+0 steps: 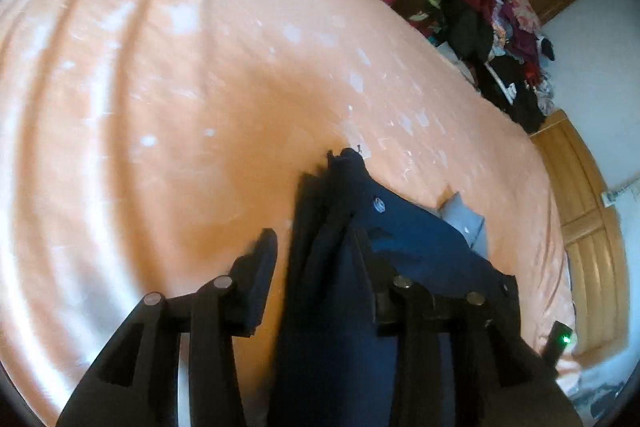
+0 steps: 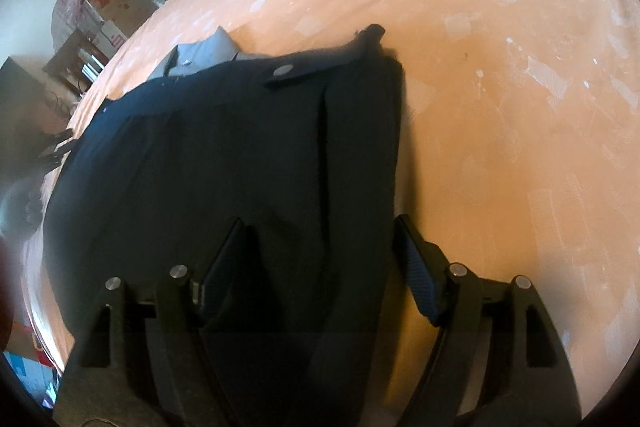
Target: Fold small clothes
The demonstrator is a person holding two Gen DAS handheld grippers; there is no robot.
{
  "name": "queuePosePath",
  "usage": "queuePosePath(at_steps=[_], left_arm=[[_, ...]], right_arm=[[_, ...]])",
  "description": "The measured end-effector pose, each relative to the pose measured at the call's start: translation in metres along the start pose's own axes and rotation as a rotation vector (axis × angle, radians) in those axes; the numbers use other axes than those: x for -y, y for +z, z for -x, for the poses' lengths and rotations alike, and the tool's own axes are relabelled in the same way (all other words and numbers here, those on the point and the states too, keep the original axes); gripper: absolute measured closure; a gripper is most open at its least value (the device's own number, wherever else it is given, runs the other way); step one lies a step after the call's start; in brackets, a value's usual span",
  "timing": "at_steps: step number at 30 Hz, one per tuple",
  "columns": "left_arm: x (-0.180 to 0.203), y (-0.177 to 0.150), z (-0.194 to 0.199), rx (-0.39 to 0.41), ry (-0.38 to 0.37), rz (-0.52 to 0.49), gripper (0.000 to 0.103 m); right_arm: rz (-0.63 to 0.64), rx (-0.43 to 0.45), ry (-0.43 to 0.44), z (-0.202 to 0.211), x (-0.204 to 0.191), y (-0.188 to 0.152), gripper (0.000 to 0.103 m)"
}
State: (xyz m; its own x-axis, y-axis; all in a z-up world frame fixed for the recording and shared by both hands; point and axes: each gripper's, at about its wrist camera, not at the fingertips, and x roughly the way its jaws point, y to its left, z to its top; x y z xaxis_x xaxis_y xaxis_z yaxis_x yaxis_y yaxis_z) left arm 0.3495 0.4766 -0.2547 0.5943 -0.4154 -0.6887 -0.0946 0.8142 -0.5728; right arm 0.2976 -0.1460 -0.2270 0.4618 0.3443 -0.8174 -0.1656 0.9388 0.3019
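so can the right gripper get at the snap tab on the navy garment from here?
Probably yes. The right gripper stands open over the navy garment, and the snap tab lies exposed straight ahead, nothing covering it.

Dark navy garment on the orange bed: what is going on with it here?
A person is working a dark navy fabric garment with metal snaps on an orange-pink bedspread, holding one pair of tongs in each hand. The left tongs and the right tongs both stand open with the cloth between their fingers. A grey inner part shows at its far edge.
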Motion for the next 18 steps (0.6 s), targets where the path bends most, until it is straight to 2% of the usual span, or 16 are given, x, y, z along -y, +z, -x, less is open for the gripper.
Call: queuePosePath(at_steps=[2, 4, 5, 7, 8, 10, 12, 13, 15, 16, 18], left_arm=[[0.001, -0.018, 0.021, -0.019, -0.016, -0.070, 0.065], [0.001, -0.042, 0.036, -0.056, -0.065, -0.114, 0.065], [0.003, -0.059, 0.038, -0.109, -0.072, -0.152, 0.064], [0.000, -0.093, 0.029, -0.242, 0.031, -0.243, 0.061], [-0.007, -0.108, 0.032, -0.251, 0.041, -0.264, 0.061], [-0.021, -0.113, 0.056, -0.216, 0.011, -0.202, 0.061], [-0.033, -0.115, 0.091, -0.118, 0.056, -0.166, 0.061], [-0.041, -0.118, 0.103, -0.092, 0.053, -0.125, 0.063], [-0.051, -0.128, 0.110, -0.109, -0.047, -0.040, 0.065], [-0.051, -0.135, 0.112, -0.114, -0.126, 0.009, 0.065], [-0.052, -0.142, 0.113, -0.105, -0.227, 0.076, 0.065]], right_arm=[[-0.005, 0.002, -0.005, 0.004, -0.002, -0.006, 0.028], [-0.028, 0.010, 0.001, 0.010, -0.003, -0.016, 0.027], [-0.043, 0.016, 0.005, 0.012, -0.003, -0.023, 0.026], [-0.055, 0.025, 0.003, 0.016, -0.005, -0.032, 0.026], [-0.057, 0.029, -0.008, 0.020, -0.006, -0.037, 0.026], [-0.043, 0.027, -0.050, 0.028, -0.013, -0.043, 0.026], [-0.015, 0.035, -0.084, 0.040, -0.025, -0.051, 0.026], [-0.009, 0.043, -0.081, 0.045, -0.030, -0.055, 0.026], [-0.005, 0.060, -0.063, 0.052, -0.043, -0.067, 0.025], [-0.007, 0.067, -0.063, 0.053, -0.048, -0.073, 0.024], [-0.036, 0.095, -0.063, 0.053, -0.054, -0.086, 0.020]])
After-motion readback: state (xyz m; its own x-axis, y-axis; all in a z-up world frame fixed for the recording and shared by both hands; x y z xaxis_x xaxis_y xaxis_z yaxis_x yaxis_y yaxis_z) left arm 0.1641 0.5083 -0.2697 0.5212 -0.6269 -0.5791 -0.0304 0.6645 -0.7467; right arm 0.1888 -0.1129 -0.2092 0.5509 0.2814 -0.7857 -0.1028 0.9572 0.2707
